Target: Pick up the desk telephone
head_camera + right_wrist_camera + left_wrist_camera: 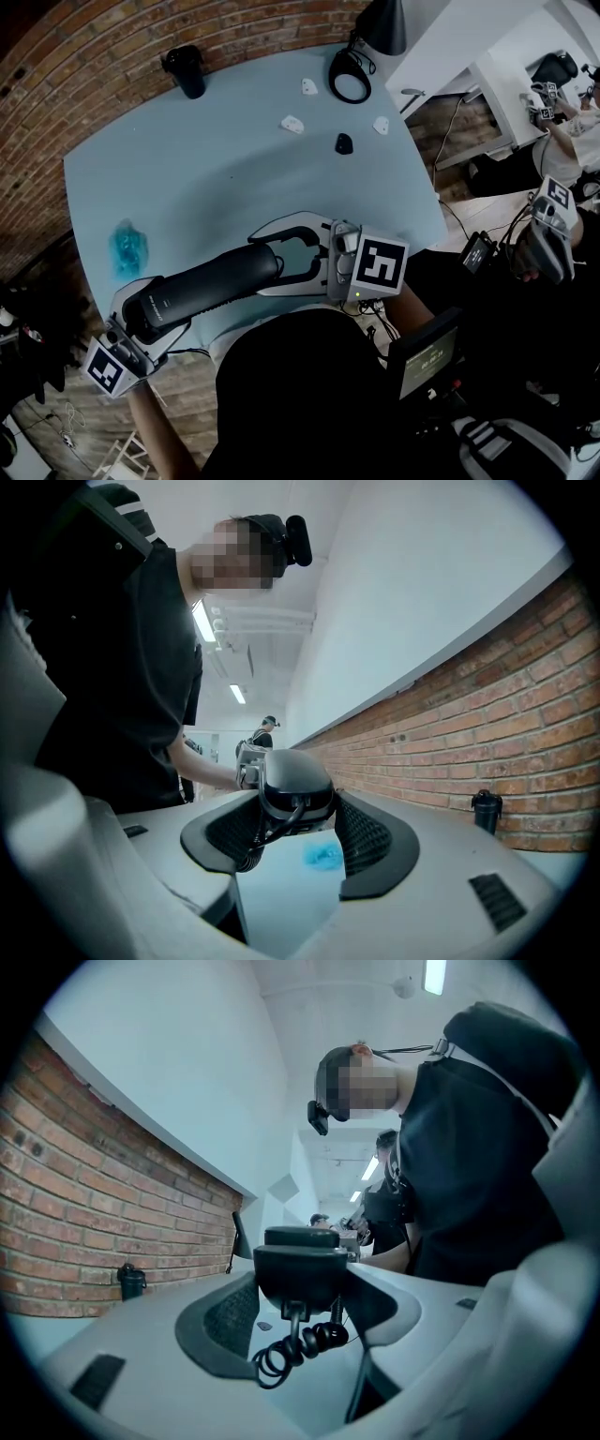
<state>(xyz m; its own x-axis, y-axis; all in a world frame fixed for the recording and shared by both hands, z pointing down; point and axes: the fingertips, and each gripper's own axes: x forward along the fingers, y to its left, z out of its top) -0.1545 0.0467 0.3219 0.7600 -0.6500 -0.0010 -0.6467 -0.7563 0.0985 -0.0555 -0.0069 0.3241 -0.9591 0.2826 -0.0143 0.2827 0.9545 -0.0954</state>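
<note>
Black telephone handset (211,281) spans between the two tools, over the near edge of the pale blue table (234,178). Left gripper (150,314) is clamped on one end, with both jaws pressed to its sides. A coiled cord (300,1344) hangs below that end. Right gripper (267,262) is closed on the other end, pads against the handset. Well apart on the table: blue crumpled scrap (128,246) at the left, black cup (187,70) and desk lamp (356,56) at the far edge, beside the brick wall (112,47).
</note>
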